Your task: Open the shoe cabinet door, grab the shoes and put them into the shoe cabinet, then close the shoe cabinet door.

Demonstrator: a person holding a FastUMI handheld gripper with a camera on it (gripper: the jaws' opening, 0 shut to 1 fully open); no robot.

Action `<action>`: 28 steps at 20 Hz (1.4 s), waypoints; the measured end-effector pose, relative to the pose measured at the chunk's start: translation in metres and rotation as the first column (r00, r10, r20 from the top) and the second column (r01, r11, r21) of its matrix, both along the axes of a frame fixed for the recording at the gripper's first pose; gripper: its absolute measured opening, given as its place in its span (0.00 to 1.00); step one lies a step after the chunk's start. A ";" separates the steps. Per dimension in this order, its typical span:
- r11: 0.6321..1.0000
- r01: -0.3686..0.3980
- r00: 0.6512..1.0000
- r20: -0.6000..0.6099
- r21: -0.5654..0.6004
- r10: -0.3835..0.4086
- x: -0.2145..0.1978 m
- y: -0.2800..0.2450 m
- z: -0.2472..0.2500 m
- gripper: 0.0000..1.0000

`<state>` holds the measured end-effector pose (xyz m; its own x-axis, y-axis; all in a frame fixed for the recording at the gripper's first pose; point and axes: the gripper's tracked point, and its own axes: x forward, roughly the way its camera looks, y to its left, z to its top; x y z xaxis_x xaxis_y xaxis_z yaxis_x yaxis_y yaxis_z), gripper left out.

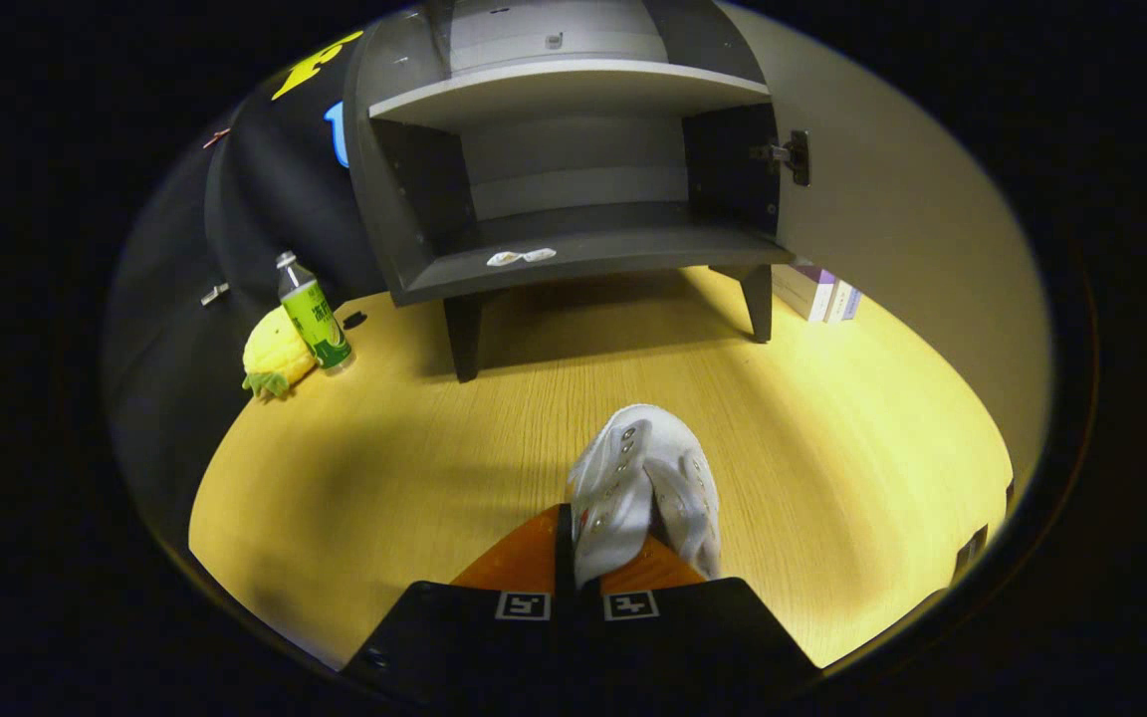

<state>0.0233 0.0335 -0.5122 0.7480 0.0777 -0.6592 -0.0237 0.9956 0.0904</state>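
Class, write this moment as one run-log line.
tool: shut on white shoes | shoe cabinet: door open, lower shelf free | stage: shoes held over floor, not yet inside

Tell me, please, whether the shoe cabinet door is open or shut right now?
Open. The door is swung aside to the right, its hinge exposed, baring the cabinet shelves. The gripper is shut on the white shoe.

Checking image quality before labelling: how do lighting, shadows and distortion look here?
Gripper view: fisheye bends the shoe cabinet and its open door; warm light falls on the floor, shadow lies under the cabinet and at left by the bottle; the white shoes, pinched in the gripper, are bright but sharp.
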 end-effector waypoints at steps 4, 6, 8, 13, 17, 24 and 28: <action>1.000 -0.006 0.998 0.062 -0.004 0.006 0.008 0.003 0.068 0.05; 1.000 -0.005 0.994 0.105 -0.006 0.006 0.015 0.006 0.112 0.05; 1.000 0.005 0.987 0.158 -0.018 -0.002 0.022 0.007 0.156 0.05; 0.999 0.026 0.958 0.287 -0.040 -0.014 0.046 0.010 0.253 0.05; 0.997 0.021 0.932 0.363 -0.069 0.005 0.082 0.007 0.300 0.04; 0.993 -0.075 0.917 0.384 -0.096 0.106 0.192 0.014 0.323 0.04; 0.988 -0.118 0.917 0.371 -0.096 0.146 0.256 0.021 0.316 0.04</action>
